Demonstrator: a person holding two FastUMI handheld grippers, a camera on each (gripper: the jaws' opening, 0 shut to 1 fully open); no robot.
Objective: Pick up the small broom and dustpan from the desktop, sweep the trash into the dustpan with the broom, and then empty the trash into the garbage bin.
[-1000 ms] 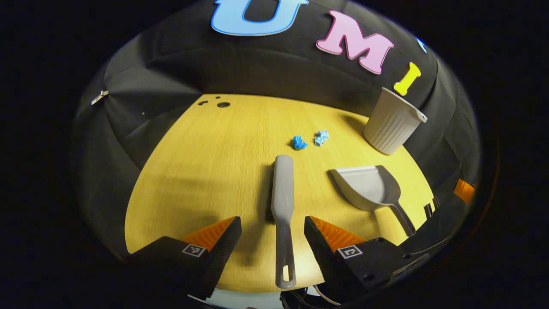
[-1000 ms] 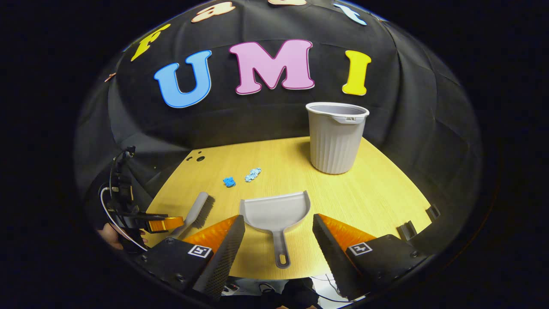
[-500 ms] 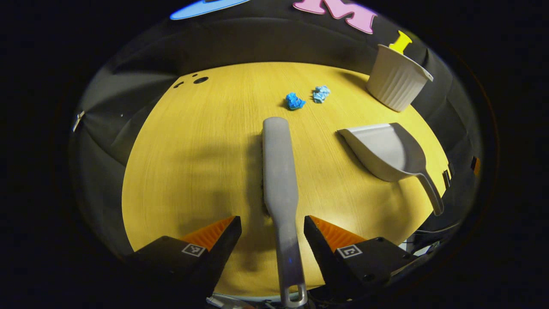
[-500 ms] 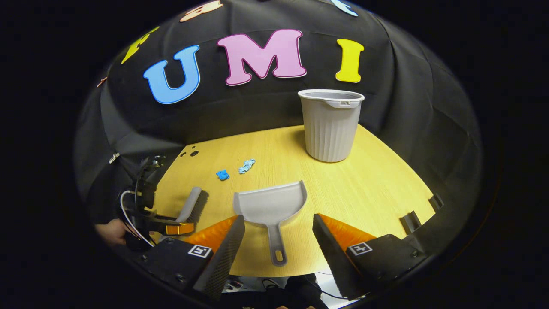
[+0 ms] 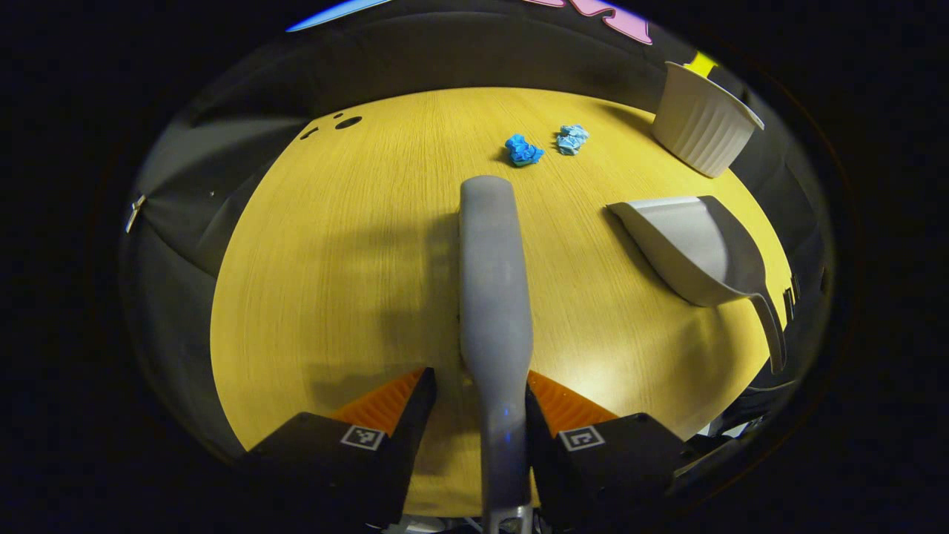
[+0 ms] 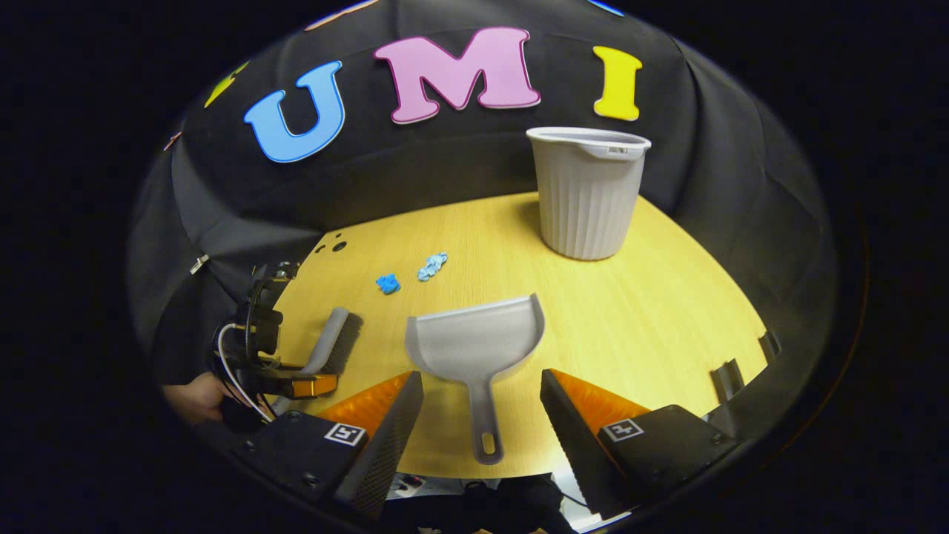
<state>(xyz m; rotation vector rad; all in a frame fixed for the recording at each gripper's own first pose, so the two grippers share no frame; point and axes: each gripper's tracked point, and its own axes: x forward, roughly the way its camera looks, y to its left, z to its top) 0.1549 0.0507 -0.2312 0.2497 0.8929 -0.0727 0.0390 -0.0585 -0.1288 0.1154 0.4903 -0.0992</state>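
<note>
Left hand-held gripper (image 5: 474, 404): narrowed since a second ago, right finger touching the broom (image 5: 492, 297) handle, left finger just short.
Right hand-held gripper (image 6: 482, 408): released, straddling the dustpan (image 6: 474, 348) handle.
Trash (image 5: 523, 150): beyond broom on tabletop (image 5: 334, 259).

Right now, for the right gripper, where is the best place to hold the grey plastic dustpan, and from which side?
Grip the grey plastic dustpan by its narrow handle, coming from the table's near edge. The handle points straight back between the open right gripper fingers; the pan's mouth faces the blue paper scraps.
</note>
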